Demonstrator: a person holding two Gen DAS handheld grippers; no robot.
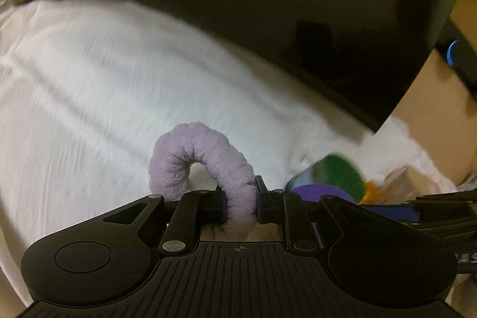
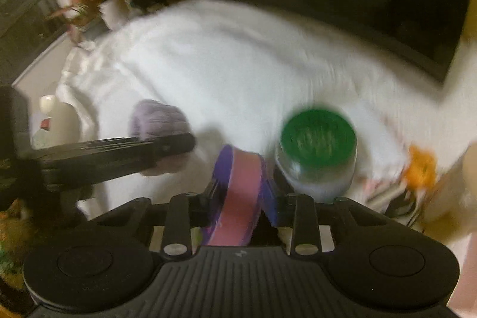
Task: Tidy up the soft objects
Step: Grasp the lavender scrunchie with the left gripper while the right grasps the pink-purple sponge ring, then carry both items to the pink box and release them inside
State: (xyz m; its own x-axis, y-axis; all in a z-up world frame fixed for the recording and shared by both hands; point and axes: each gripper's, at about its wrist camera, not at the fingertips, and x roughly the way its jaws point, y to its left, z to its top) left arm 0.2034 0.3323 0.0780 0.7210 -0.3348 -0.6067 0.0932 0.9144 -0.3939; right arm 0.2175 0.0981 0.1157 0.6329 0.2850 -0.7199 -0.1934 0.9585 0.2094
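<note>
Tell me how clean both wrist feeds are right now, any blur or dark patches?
Left wrist: white cloth smeared by motion; lilac fuzzy ring in the left gripper stays sharp; dark panel unlit. Right wrist: blurrier throughout; green-lidded jar streaked; pink-and-purple disc in the right gripper soft-edged; fisheye bending at edges.

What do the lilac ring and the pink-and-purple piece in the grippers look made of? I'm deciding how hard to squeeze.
Lilac ring: looks like plush terry or chenille fabric, with a matte, nubby pile gathered into folds. Pink-and-purple piece: smooth and matte, with a purple rim; possibly foam or sponge, but blur leaves that open.
</note>
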